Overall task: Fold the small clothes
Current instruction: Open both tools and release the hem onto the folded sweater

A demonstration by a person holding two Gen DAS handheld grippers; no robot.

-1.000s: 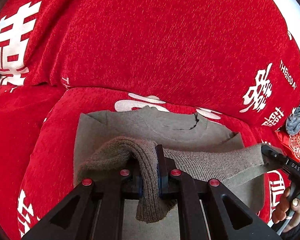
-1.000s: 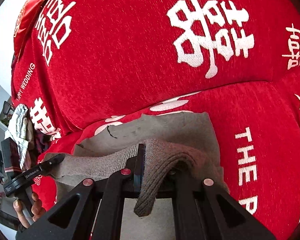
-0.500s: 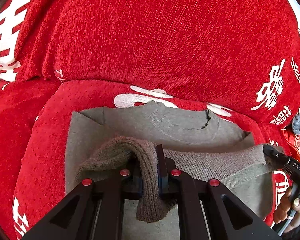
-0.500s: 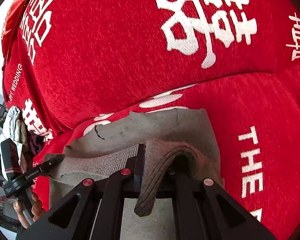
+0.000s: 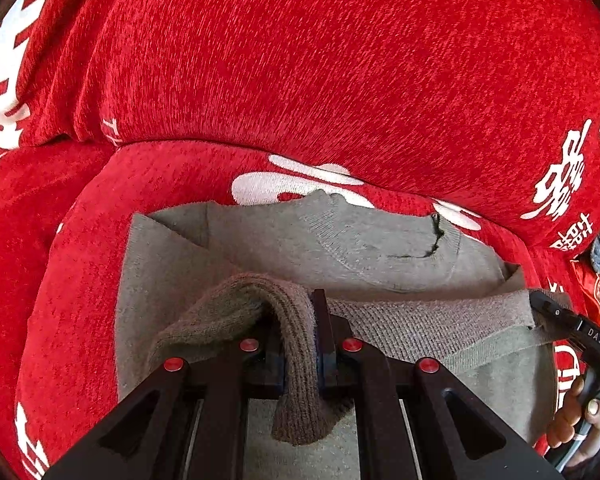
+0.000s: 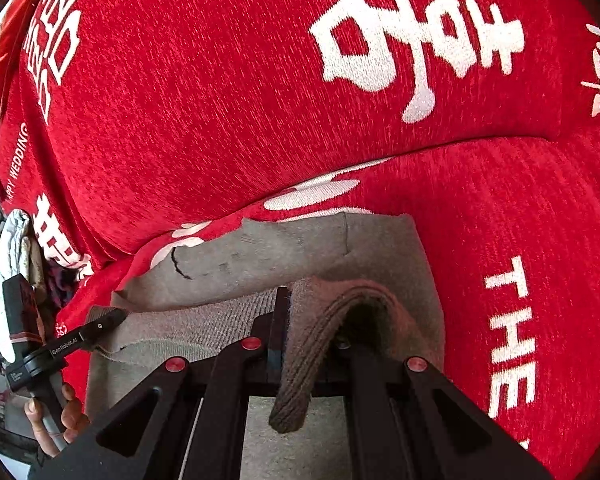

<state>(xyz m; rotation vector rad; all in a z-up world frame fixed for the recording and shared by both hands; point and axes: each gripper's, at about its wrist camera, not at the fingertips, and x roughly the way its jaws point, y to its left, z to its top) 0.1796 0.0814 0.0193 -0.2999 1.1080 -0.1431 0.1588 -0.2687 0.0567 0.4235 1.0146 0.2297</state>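
Note:
A small grey-brown knit sweater (image 5: pixel 284 240) lies flat on a red sofa seat, its neckline toward the backrest. My left gripper (image 5: pixel 300 332) is shut on the ribbed hem's left corner, which drapes over the fingers. My right gripper (image 6: pixel 300 328) is shut on the hem's other corner (image 6: pixel 328 320). The hem band (image 5: pixel 420 324) stretches taut between the two, held over the sweater's body. In the left wrist view the right gripper (image 5: pixel 548 308) shows at the far right. In the right wrist view the left gripper (image 6: pixel 108 320) shows at the left.
The red sofa backrest (image 5: pixel 320 60) with white characters rises just behind the sweater. A red seat cushion (image 6: pixel 500 220) extends to the right. Other bundled cloth (image 6: pixel 12 264) sits at the sofa's far end. A hand (image 6: pixel 56 416) grips the left gripper's handle.
Both grippers have come down and forward with the hem, closer to the sweater's neckline. The grip on each corner is unchanged.

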